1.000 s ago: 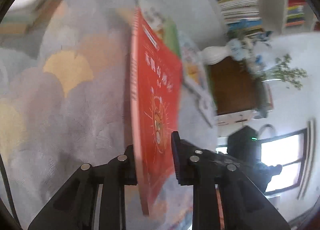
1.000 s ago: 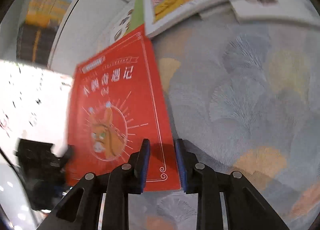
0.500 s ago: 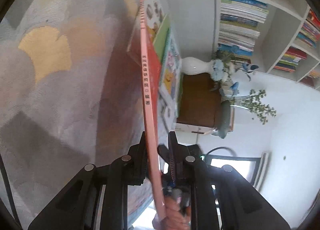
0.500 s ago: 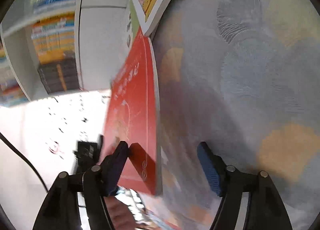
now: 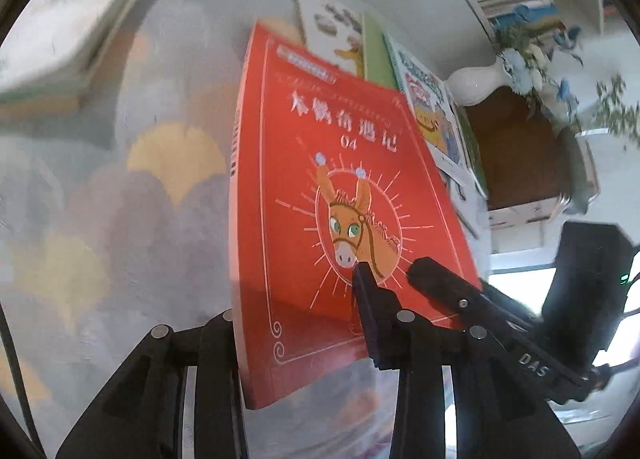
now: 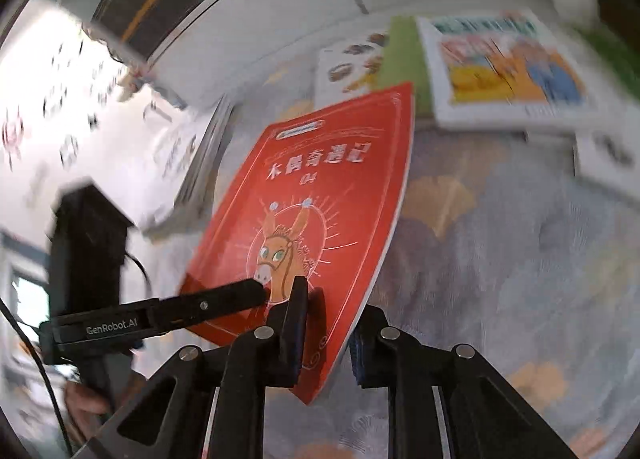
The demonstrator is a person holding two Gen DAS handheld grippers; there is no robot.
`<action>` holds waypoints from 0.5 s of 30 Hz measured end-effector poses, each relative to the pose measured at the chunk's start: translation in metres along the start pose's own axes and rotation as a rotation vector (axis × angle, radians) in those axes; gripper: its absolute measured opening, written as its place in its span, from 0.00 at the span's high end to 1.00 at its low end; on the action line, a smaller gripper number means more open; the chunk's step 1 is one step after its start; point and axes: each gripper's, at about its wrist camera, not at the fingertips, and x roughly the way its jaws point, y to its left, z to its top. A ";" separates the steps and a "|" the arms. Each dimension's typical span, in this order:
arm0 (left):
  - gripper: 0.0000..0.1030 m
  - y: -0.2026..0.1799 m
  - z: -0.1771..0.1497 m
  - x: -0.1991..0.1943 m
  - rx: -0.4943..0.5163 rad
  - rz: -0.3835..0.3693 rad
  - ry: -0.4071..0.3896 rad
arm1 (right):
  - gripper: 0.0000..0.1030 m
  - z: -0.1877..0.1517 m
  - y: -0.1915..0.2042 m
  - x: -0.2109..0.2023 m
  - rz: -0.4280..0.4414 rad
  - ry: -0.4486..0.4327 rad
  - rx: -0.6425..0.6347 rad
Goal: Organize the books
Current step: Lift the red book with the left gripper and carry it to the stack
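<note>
Red cover first: I count one red book (image 5: 320, 187), tilted up off the patterned carpet (image 5: 120, 219). In the left view, my left gripper (image 5: 292, 293) has it between its two fingers. Those jaws have just been opening, and the pads stand apart from the book rather than pinching it. Beyond the book's top edge lie three more books: a white one (image 5: 332, 31), a green one (image 5: 376, 55) and a cartoon-covered one (image 5: 432, 115).

In the right view, my right gripper (image 6: 328, 323) has just clamped down on the red book's lower corner. One left finger (image 6: 224, 301) lies across the cover beside it.
</note>
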 end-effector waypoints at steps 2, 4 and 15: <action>0.68 -0.004 0.001 -0.009 0.030 0.005 -0.019 | 0.83 0.001 0.005 -0.006 0.008 -0.008 -0.018; 0.68 -0.010 0.002 -0.019 0.074 0.002 -0.031 | 0.83 0.006 0.012 -0.013 0.012 -0.025 -0.032; 0.68 -0.015 0.030 -0.112 0.128 -0.027 -0.298 | 0.82 0.050 0.091 -0.055 0.036 -0.164 -0.193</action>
